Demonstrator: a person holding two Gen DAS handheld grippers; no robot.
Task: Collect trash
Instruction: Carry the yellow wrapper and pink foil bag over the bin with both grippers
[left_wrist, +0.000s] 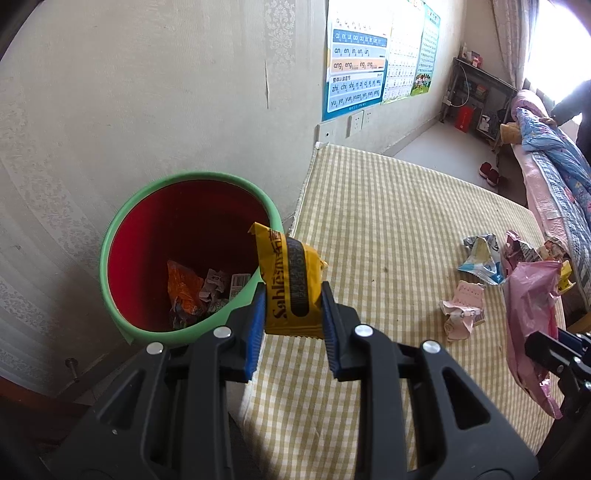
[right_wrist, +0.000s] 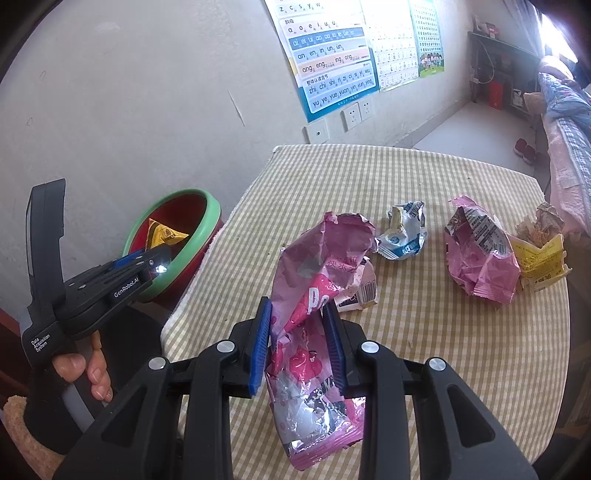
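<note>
My left gripper (left_wrist: 293, 295) is shut on a yellow snack wrapper (left_wrist: 291, 284) and holds it at the near rim of a red bin with a green rim (left_wrist: 110, 236), which stands on the floor left of the table; the bin holds several crumpled wrappers. In the right wrist view the left gripper (right_wrist: 155, 254) hovers over the bin (right_wrist: 210, 218) with the yellow wrapper (right_wrist: 162, 232). My right gripper (right_wrist: 299, 314) is shut on a long pink foil bag (right_wrist: 310, 295) above the checked table (right_wrist: 443, 350). The pink bag also shows in the left wrist view (left_wrist: 528, 314).
On the table lie a blue-white wrapper (right_wrist: 404, 232), a pink wrapper (right_wrist: 480, 254), a yellow wrapper (right_wrist: 541, 258) and a small white wrapper (right_wrist: 364, 291). A wall with posters (right_wrist: 332, 55) is behind. A bed (right_wrist: 569, 122) stands at the right.
</note>
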